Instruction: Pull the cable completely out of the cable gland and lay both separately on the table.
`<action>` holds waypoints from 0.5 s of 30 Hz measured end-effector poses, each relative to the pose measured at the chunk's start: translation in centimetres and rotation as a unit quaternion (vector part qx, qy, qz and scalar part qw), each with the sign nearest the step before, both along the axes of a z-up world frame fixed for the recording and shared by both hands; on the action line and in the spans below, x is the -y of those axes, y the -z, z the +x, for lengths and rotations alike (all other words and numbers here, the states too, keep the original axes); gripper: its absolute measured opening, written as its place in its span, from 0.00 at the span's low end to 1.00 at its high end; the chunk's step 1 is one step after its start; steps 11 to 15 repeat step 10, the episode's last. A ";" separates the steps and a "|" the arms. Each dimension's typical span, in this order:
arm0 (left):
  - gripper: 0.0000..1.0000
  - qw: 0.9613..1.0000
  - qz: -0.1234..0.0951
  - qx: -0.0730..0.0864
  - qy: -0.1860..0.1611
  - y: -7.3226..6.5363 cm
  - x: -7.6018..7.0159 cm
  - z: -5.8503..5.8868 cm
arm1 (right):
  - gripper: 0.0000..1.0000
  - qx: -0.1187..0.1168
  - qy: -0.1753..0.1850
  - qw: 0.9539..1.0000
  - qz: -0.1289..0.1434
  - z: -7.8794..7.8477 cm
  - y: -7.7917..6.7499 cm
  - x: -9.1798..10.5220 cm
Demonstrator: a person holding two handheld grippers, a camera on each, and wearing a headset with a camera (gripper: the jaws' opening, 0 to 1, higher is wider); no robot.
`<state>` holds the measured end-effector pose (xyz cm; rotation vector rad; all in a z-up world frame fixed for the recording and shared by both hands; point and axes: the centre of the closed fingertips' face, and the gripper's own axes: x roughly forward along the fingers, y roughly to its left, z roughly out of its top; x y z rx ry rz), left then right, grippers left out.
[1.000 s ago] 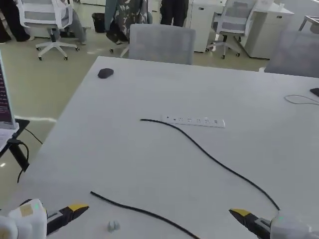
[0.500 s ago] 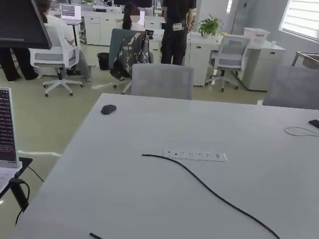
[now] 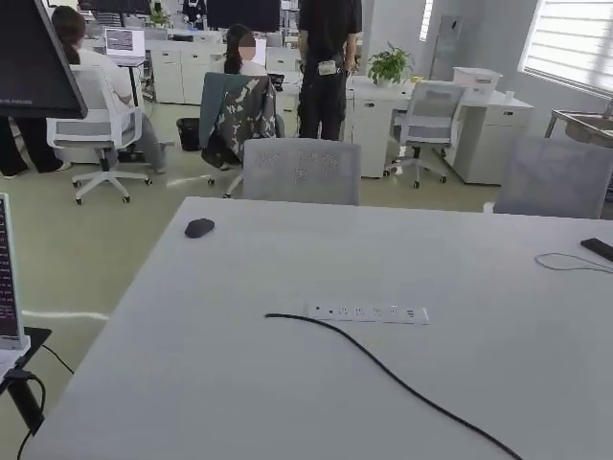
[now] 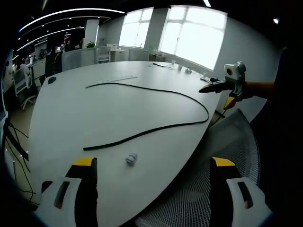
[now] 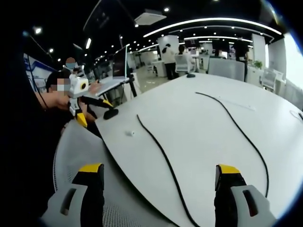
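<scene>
Left hand-held gripper (image 4: 154, 163) is released, jaws wide apart and empty, over the near edge of the desk (image 4: 71, 113). Right hand-held gripper (image 5: 159, 169) is the same: spread, holding nothing. Cable gland (image 4: 131, 158), small and pale, lies alone on the desk just beyond my left jaws. Black cable (image 4: 142, 134) lies loose in a long curve farther in, near the gland but apart from it. White power strip (image 3: 366, 312) sits just beside the cable's far end; its markings are too small to read.

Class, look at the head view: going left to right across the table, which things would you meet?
In order: mouse → power strip → dark flat object at the right edge. The black cable overlaps the strip's span, so it's left out.
</scene>
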<state>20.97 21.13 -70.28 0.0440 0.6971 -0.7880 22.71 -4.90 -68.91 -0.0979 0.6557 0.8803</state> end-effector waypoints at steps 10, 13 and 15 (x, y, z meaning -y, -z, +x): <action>0.98 1.000 0.005 -0.002 -0.004 0.1 -0.3 0.0 | 0.96 -0.014 0.005 1.000 -0.006 -0.1 0.3 0.3; 0.98 1.000 0.005 -0.002 -0.004 0.1 -0.3 0.0 | 0.96 -0.014 0.005 1.000 -0.006 -0.1 0.3 0.3; 0.98 1.000 0.005 -0.002 -0.004 0.1 -0.3 0.0 | 0.96 -0.014 0.005 1.000 -0.006 -0.1 0.3 0.3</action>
